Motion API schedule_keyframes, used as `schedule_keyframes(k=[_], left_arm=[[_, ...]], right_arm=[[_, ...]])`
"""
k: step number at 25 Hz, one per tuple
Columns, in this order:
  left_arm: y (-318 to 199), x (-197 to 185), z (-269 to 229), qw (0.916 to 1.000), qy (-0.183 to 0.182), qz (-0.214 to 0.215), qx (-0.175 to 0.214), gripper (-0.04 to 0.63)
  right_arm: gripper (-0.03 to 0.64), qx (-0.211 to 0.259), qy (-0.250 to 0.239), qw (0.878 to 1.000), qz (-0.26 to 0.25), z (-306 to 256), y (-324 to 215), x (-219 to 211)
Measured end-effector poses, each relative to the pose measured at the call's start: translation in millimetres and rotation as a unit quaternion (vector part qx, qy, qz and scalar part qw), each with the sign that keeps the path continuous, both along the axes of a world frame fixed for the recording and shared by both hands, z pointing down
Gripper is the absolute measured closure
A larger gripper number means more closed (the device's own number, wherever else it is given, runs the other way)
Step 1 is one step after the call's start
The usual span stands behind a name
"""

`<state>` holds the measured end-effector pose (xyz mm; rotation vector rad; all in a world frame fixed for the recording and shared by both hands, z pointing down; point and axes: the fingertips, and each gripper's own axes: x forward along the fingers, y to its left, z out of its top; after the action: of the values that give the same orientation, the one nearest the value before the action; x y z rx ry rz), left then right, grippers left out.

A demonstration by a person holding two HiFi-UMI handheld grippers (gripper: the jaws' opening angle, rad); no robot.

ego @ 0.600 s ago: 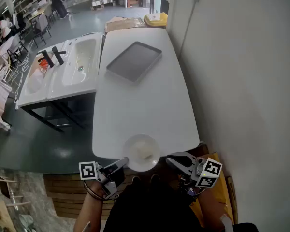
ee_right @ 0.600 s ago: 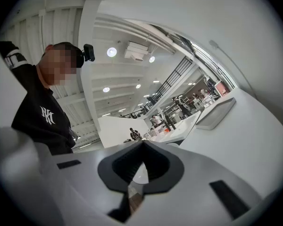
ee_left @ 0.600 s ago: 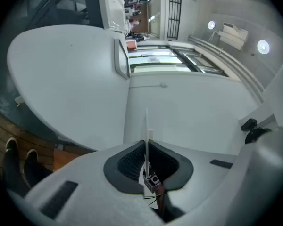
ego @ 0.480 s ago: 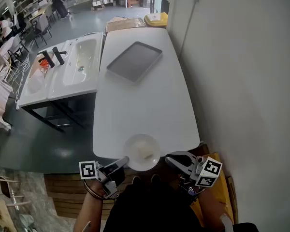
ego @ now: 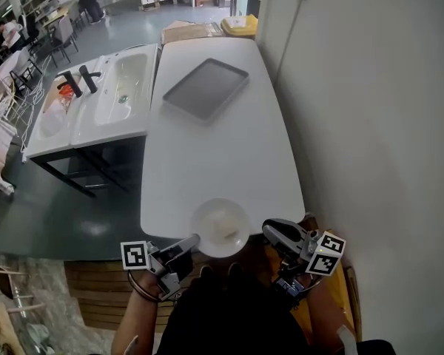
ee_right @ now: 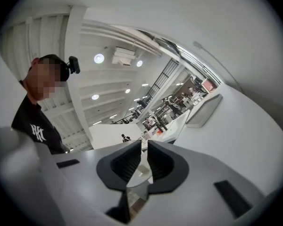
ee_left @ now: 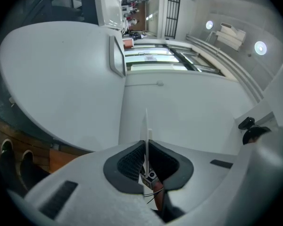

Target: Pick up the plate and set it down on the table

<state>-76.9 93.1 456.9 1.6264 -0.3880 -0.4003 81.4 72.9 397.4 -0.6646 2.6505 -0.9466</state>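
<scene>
A white round plate (ego: 220,226) hangs over the near edge of the white table (ego: 222,154); I cannot tell whether it touches the tabletop. My left gripper (ego: 194,240) is shut on the plate's near-left rim. In the left gripper view the rim shows as a thin white edge (ee_left: 145,124) pinched between the dark pads. My right gripper (ego: 270,231) hovers just right of the plate, off the table's near right corner, shut with nothing in it. In the right gripper view its jaws (ee_right: 144,147) stand almost together with nothing between them.
A dark grey tray (ego: 206,89) lies at the far end of the table. A white double sink (ego: 122,91) with black taps stands along the table's left side. A white wall (ego: 370,124) runs close along the right.
The plate and my left gripper have edged slightly farther over the table's near edge. My right gripper has shifted a little to the right.
</scene>
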Motion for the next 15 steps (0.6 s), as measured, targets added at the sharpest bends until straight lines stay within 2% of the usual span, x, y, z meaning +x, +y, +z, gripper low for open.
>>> schedule_keyframes(k=[2, 3, 4, 5, 8, 15], left_arm=[[2, -1, 0, 1.0, 0.002, 0.003, 0.0, 0.578], [3, -2, 0, 1.0, 0.002, 0.004, -0.001, 0.578], [4, -4, 1, 1.0, 0.004, 0.004, -0.003, 0.578], [4, -5, 2, 1.0, 0.005, 0.004, -0.003, 0.578], [6, -12, 2, 0.9999, 0.014, 0.005, -0.004, 0.578], [11, -32, -4, 0.9994, 0.029, 0.017, -0.001, 0.578]], right_arm=[[0.606, -0.027, 0.013, 1.0, 0.006, 7, -6, 4], [0.575, -0.039, 0.017, 0.999, 0.005, 10, -7, 3], [0.489, -0.052, 0.017, 0.999, 0.002, 12, -8, 0], [0.462, -0.062, 0.016, 0.998, -0.001, 15, -9, -3], [0.502, -0.084, 0.025, 0.996, -0.007, 24, -9, -16], [0.502, -0.118, 0.019, 0.993, -0.021, 28, -7, -52]])
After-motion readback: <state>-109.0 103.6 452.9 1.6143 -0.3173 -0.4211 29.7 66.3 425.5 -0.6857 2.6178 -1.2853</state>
